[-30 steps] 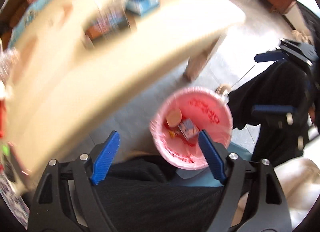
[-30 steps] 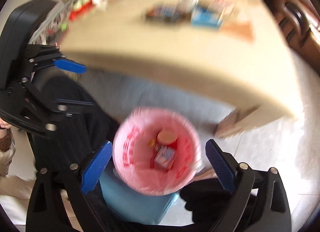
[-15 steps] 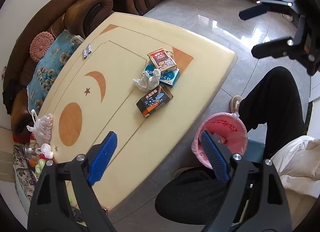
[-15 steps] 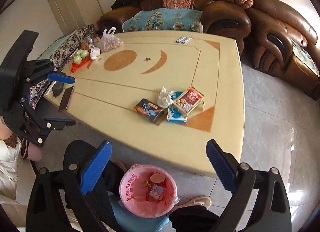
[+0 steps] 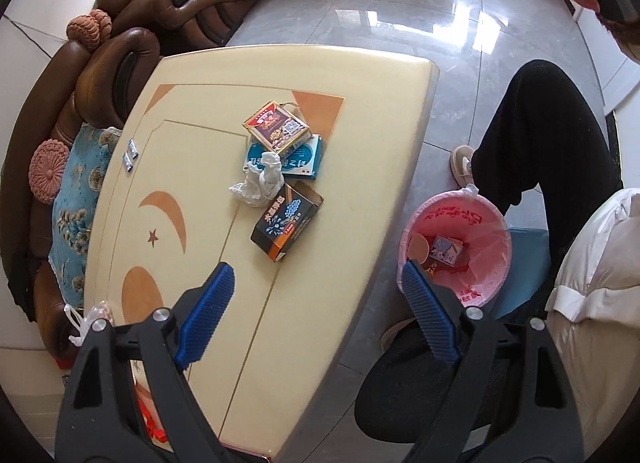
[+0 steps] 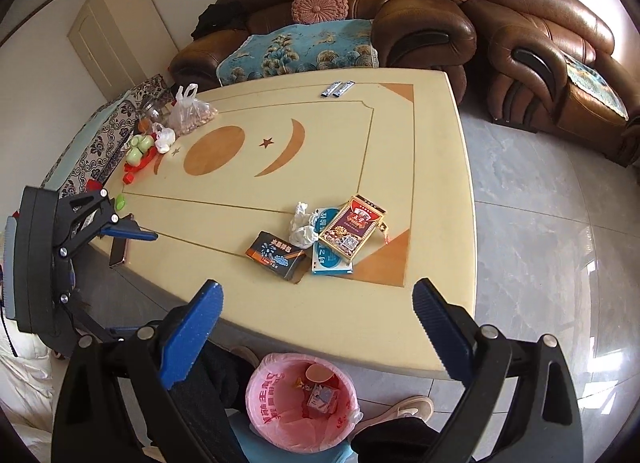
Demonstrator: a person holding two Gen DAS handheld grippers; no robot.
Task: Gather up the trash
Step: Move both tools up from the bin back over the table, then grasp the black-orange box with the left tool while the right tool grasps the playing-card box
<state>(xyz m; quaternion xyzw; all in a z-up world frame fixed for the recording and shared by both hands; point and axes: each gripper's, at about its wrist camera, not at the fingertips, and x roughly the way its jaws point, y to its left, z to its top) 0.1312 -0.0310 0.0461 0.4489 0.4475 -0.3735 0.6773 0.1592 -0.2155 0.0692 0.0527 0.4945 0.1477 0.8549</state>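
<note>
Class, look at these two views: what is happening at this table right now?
A person is clearing trash with two handheld grippers. The left gripper and right gripper both hang open and empty above the table. A crumpled tissue and three boxes lie there. The pink-lined bin on the floor already holds a few pieces.
</note>
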